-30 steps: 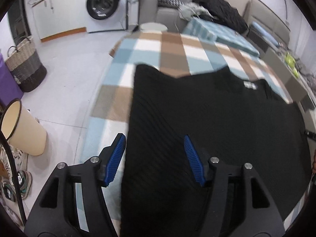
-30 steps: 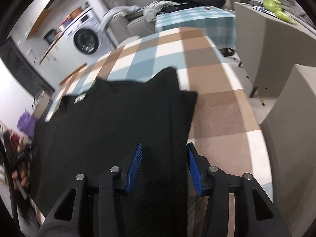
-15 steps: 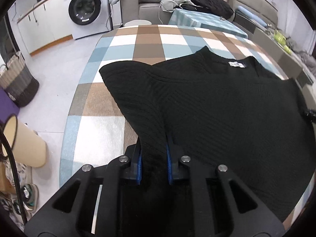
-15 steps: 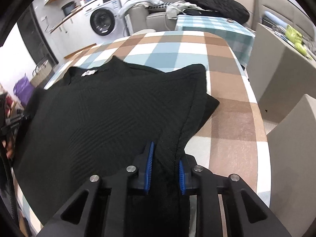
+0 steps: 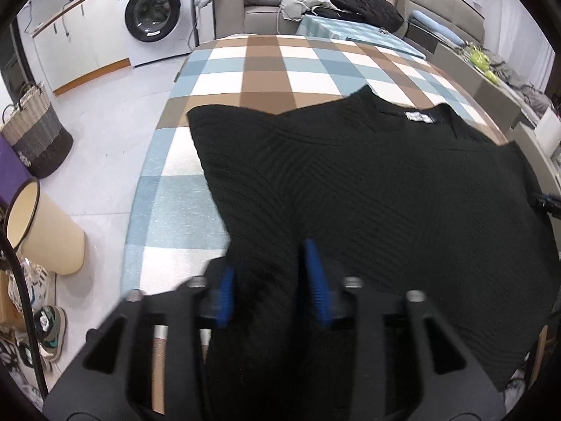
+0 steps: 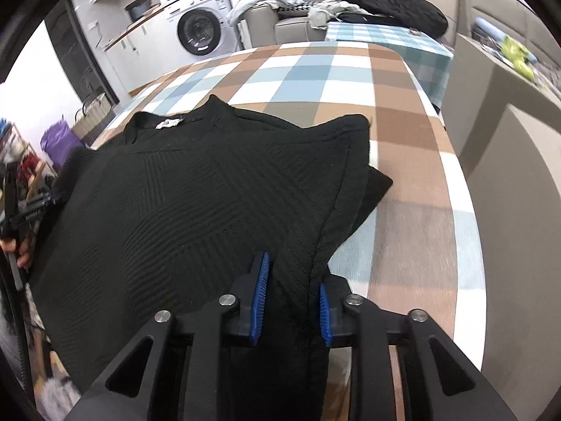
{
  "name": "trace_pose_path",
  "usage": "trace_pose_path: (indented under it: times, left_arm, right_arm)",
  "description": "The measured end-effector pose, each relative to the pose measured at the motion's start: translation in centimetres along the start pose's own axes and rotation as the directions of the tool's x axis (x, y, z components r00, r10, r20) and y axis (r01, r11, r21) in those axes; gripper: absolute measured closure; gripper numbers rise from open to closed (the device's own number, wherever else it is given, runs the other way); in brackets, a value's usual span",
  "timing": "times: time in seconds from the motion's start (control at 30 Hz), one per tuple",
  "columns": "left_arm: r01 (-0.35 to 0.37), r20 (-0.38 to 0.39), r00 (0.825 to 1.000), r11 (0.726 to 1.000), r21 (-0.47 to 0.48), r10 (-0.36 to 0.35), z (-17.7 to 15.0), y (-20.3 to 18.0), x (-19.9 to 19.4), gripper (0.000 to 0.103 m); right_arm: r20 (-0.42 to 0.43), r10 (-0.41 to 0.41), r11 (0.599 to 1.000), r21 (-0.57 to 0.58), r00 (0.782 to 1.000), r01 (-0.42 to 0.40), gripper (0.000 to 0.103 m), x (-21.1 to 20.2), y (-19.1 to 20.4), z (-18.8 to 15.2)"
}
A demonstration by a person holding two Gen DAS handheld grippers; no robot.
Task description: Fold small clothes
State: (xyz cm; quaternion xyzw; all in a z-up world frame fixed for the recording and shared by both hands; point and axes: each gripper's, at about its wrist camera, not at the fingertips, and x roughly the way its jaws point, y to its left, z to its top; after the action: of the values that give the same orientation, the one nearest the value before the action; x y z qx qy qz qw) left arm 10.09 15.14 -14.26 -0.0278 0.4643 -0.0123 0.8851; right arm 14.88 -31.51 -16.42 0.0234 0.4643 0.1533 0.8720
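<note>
Lying on: a black knit sweater (image 5: 385, 210) spreads over the checked tablecloth (image 5: 273, 66), its neck label toward twelve o'clock in both wrist views.
Sweater edges: in the left wrist view one corner reaches to ten o'clock; in the right wrist view a folded corner sits at two o'clock, with a second layer poking out beneath it.
Left gripper (image 5: 271, 280): at six o'clock, jaws partly apart after having just been opening; a fold of the sweater lies between the blue pads (image 5: 317, 280), which look clear of the cloth (blur makes contact hard to judge).
Right gripper (image 6: 291, 298): at six o'clock, jaws partly apart and having just been widening; the sweater's seamed edge runs between its pads (image 6: 261, 298), and the cloth fills the gap so closely that I cannot tell whether they still press it.
Hand: a person's hand (image 6: 17, 252) shows at nine o'clock in the right wrist view, on the other tool.
Room: a washing machine (image 5: 154, 17) at eleven o'clock, a woven basket (image 5: 35, 140) at nine o'clock.
</note>
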Motion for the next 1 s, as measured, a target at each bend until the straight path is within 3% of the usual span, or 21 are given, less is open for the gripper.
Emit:
trace_pose_path:
  times: [0.1, 0.27, 0.43, 0.67, 0.73, 0.83, 0.9, 1.0]
  left_arm:
    - [-0.007, 0.020, 1.000, 0.999, -0.033, 0.008, 1.4, 0.7, -0.3, 0.057]
    - [-0.052, 0.031, 0.998, 0.997, -0.064, 0.054, 4.3, 1.3, 1.1, 0.056]
    - [-0.069, 0.037, 0.997, 0.995, -0.067, 0.072, 6.1, 1.0, 2.6, 0.057]
    - [-0.066, 0.083, 0.994, 0.995, -0.074, 0.072, 6.3, 1.1, 1.8, 0.084]
    - [-0.060, 0.099, 0.993, 0.996, -0.071, 0.067, 6.3, 1.1, 1.5, 0.086]
    - [-0.058, 0.127, 0.990, 0.997, -0.046, 0.064, 6.1, 0.8, 1.0, 0.086]
    - [-0.056, 0.140, 0.988, 0.997, -0.044, 0.061, 6.0, 0.7, 0.5, 0.086]
    - [-0.035, 0.157, 0.987, 0.998, -0.059, 0.044, 5.8, 0.9, -0.2, 0.086]
  right_arm:
    - [0.025, 0.010, 0.998, 0.063, 1.000, -0.011, 0.061, -0.6, -1.0, 0.7]
    - [0.105, -0.015, 0.994, 0.113, 0.994, 0.003, 0.060, -1.0, -2.6, 2.6]
    - [0.164, 0.050, 0.984, 0.161, 0.985, -0.077, 0.060, -0.5, -4.1, 4.5]
    - [0.132, 0.017, 0.991, 0.127, 0.991, -0.034, 0.060, 1.4, -3.9, 5.7]
    - [0.141, 0.016, 0.994, 0.103, 0.990, -0.030, 0.072, 1.3, -3.7, 5.8]
    - [0.141, -0.078, 0.996, 0.044, 0.987, 0.072, 0.091, 1.3, -3.0, 5.7]
    - [0.154, -0.089, 0.996, 0.007, 0.984, 0.089, 0.097, 1.1, -2.6, 5.4]
    - [0.209, -0.094, 0.995, -0.020, 0.973, 0.100, 0.098, 0.2, -2.1, 5.1]
